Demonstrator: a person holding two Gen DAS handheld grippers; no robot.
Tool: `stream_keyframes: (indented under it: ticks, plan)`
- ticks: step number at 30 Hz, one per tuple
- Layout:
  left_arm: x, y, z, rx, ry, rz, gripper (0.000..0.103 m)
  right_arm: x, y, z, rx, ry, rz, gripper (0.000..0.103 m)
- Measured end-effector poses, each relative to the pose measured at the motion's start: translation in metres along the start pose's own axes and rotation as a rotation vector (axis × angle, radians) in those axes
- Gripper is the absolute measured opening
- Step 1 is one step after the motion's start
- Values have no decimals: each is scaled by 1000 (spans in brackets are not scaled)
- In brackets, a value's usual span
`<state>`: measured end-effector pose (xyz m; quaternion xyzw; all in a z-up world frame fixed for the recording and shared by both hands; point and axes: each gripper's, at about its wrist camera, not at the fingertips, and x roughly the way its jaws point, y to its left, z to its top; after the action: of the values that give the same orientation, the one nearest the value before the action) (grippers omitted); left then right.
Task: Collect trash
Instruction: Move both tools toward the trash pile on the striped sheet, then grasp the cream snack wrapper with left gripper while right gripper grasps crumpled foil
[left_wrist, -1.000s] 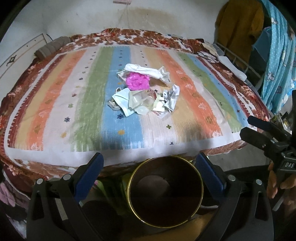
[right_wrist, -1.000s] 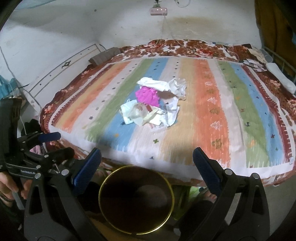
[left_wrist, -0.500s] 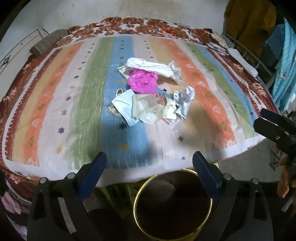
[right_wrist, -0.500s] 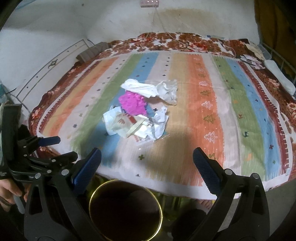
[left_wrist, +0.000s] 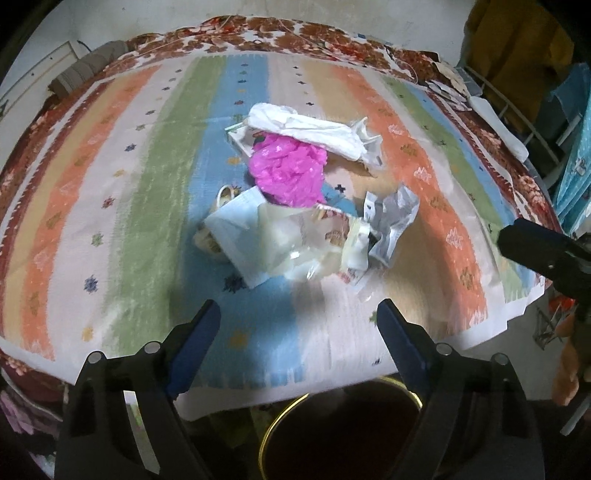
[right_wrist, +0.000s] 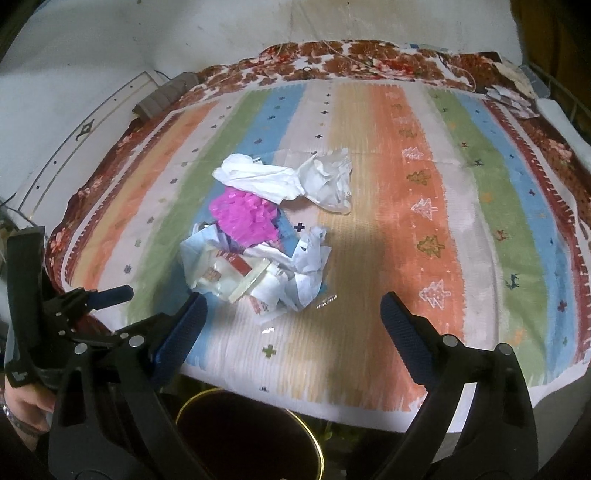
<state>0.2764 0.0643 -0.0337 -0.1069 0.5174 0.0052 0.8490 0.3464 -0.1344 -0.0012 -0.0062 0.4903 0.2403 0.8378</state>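
We have pushed both grippers forward over the striped blanket (left_wrist: 110, 206) since a second ago; the gold-rimmed bin (left_wrist: 332, 435) now sits lower in both views. Our left gripper (left_wrist: 297, 325) and right gripper (right_wrist: 291, 314) both stand wide open, holding nothing. The trash pile (left_wrist: 295, 206) lies mid-blanket just ahead, its long axis running away from us, white cloth (right_wrist: 258, 181) farthest, pink bag (left_wrist: 288, 173) behind the wrappers.

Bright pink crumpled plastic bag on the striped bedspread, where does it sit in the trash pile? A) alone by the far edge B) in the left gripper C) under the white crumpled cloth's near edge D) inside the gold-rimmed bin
C: the bright pink crumpled plastic bag lies in the pile, its far side tucked under the white crumpled cloth; both grippers are open and hold nothing.
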Motion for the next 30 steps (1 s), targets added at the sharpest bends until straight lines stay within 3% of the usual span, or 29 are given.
stream_keyframes:
  ticks: [8,17,23,25,27,30]
  plan:
    - [29,-7,17,29,-1,8,78,33,-6,16,33,49,8,79]
    - [55,-6,32,37,2,-29,60,80,-14,32,71,123,-2,61]
    - [70,-12,39,54,26,-52,34,105,-20,37,85,168,-1,40]
    - [73,-14,41,64,26,-48,22,110,-20,37,85,177,-7,26]
    - [73,-15,43,68,19,-50,10,112,-21,36,85,181,-5,20]
    - [73,-16,44,64,20,-41,4,109,-19,35,74,183,-4,8]
